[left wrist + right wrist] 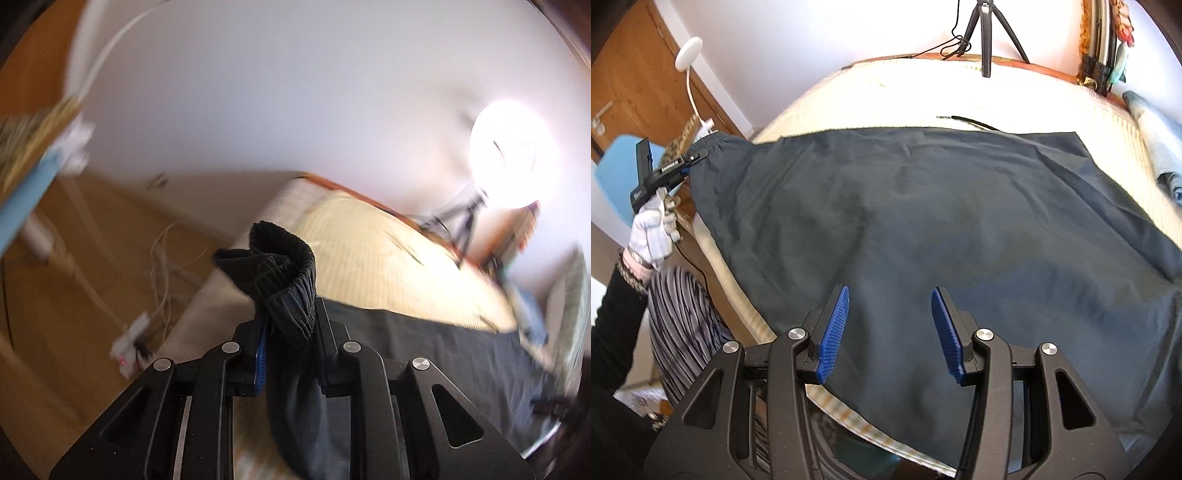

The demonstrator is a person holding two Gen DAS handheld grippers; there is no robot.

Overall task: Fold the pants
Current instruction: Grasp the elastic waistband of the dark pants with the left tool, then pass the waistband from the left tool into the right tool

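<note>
One pair of dark pants is spread flat on the bed, its waistband bunched and clamped between the pads of the left hand-held gripper, evidently so that end can be raised for a fold. The right hand-held gripper is held partly open just above the cloth ahead of it, gripping nothing, probably awaiting its own hold. Two hand-held grippers and one gloved hand are counted.
</note>
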